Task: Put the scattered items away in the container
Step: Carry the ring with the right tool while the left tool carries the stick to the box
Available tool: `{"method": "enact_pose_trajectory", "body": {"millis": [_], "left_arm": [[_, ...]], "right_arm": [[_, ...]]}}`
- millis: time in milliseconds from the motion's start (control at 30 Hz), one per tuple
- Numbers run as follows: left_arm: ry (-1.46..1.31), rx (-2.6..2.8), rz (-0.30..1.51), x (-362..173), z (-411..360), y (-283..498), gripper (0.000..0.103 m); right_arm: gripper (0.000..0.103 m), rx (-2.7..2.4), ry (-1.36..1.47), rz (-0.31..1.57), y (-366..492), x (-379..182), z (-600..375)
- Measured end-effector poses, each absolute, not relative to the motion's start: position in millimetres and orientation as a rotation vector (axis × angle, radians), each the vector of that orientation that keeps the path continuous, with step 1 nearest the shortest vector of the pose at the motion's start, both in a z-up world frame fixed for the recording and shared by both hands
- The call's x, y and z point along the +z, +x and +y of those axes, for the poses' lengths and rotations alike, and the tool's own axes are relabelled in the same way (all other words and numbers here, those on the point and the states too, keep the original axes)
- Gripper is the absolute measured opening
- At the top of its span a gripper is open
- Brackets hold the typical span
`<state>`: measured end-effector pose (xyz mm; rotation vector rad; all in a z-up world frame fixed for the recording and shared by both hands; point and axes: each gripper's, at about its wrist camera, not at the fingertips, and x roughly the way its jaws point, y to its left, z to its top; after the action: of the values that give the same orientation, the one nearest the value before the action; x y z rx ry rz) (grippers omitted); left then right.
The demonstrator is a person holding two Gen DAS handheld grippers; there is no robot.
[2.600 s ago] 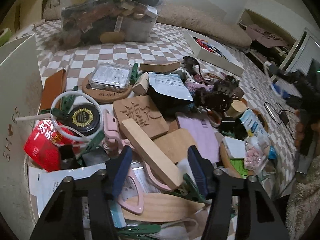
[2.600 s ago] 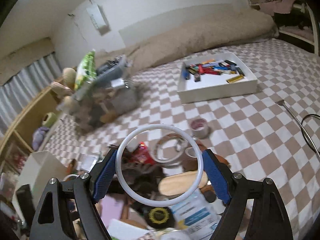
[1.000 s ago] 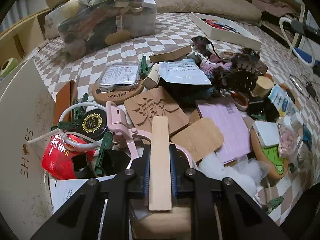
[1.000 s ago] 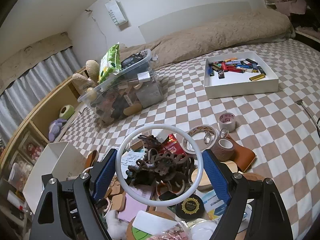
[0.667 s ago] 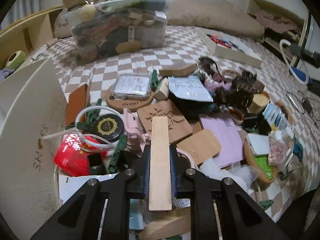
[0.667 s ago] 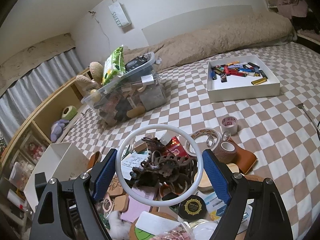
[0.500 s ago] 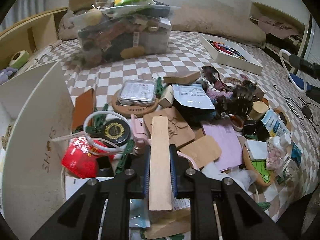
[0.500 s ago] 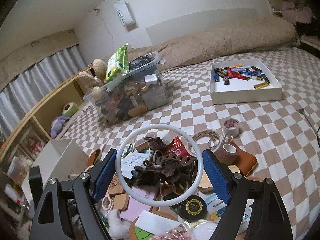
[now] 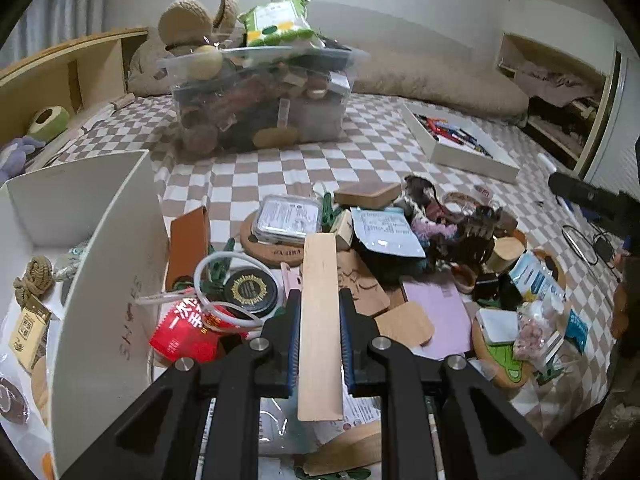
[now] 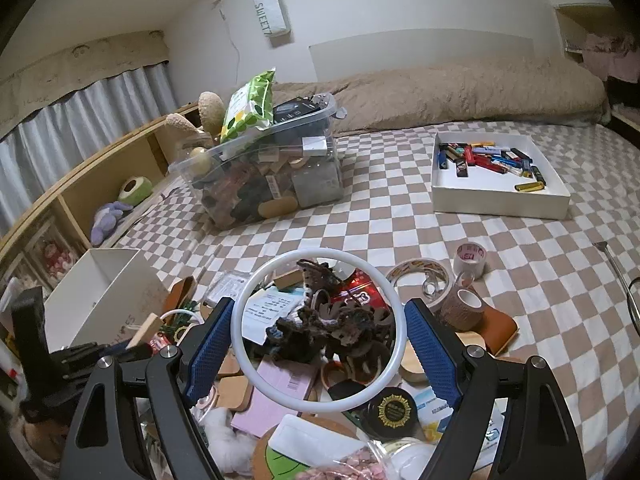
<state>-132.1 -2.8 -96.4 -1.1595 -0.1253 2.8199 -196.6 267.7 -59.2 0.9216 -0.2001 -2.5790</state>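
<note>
My left gripper [image 9: 319, 344] is shut on a pale wooden slat [image 9: 320, 320], held lengthwise above the pile of scattered items [image 9: 380, 256]. To its left stands an open white box [image 9: 108, 240] with a rope coil and small packets inside. In the right wrist view my right gripper [image 10: 320, 350] is shut on a white plastic ring [image 10: 318, 330], its blue pads pressing the ring's two sides. The ring hangs over a dark tangle of hair clips [image 10: 332, 328]. The same white box [image 10: 104, 292] shows at the left, with the left gripper's black body [image 10: 60, 356] beside it.
A clear bin [image 9: 260, 108] crammed with things stands at the back. A shallow white tray [image 10: 500, 176] of lighters lies at the right. Tape rolls [image 10: 468, 260], a brown leather case [image 10: 496, 328] and cables [image 9: 588, 240] lie on the checked bedspread. Wooden shelves line the left.
The left gripper has risen with the slat, so the pile looks farther off and more of the white box's inside shows. The right gripper has shifted a little, still gripping the ring.
</note>
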Motion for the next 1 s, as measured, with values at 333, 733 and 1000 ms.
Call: {"method": "enact_pose_trajectory", "body": {"millis": [333, 733, 1000], "left_arm": [[-1.088, 2.865, -0.189, -77, -16, -126, 0.017], [-0.960, 2.936, -0.250, -52, -38, -109, 0.017], [-0.873, 2.997, -0.248, -33, -54, -93, 0.017]], "right_arm": [[0.085, -2.630, 0.911, -0.178, -191, -55, 263], [0.085, -2.611, 0.884, -0.186, -173, -49, 250], [0.085, -2.566, 0.823, -0.163, -162, -33, 215]]}}
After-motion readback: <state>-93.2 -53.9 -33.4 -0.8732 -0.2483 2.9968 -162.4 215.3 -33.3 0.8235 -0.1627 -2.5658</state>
